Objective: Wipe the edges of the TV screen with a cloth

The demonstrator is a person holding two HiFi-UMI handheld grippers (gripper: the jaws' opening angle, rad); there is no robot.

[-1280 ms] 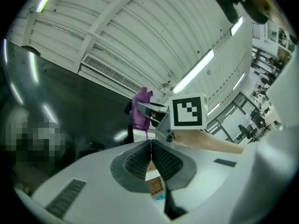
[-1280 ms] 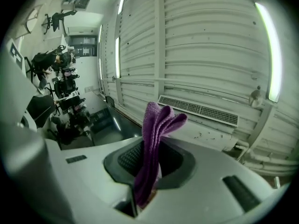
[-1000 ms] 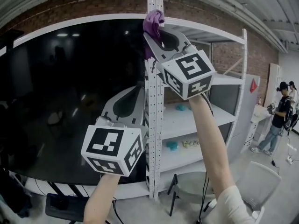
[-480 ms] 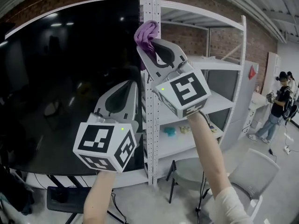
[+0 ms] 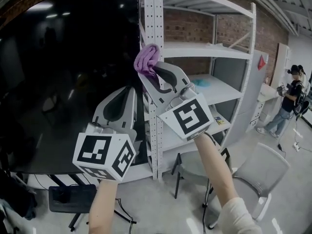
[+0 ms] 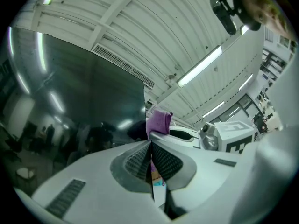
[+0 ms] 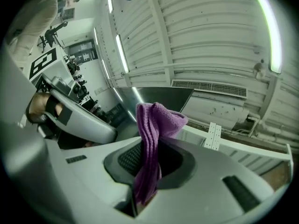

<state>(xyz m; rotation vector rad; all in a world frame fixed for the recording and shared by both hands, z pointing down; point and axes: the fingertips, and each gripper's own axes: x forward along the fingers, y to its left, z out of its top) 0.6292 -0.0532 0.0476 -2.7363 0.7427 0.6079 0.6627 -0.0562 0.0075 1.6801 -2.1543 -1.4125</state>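
Right tool grips the purple cloth at the TV screen's right edge, centre frame. Left tool is clenched and empty. The side-edge wipe seems in hand; the next move calls for sliding downward.

**A:** Left tongs, state?

**B:** Jaws pressed together, ribbed pads meeting on one seam, nothing gripped. A pink-and-teal speck shows through the slit lower down. Can't tell what it is.

**A:** What's ahead?

**B:** The TV screen fills the left side: dark, glossy, reflecting light strips. Its right edge runs down toward the jaw tips. The purple cloth is bunched just right of that edge, at the tip of the right tongs. Contact with the screen: can't tell. The marker cube sits further right.

**A:** Above?

**B:** Ribbed white ceiling, tube light lit.
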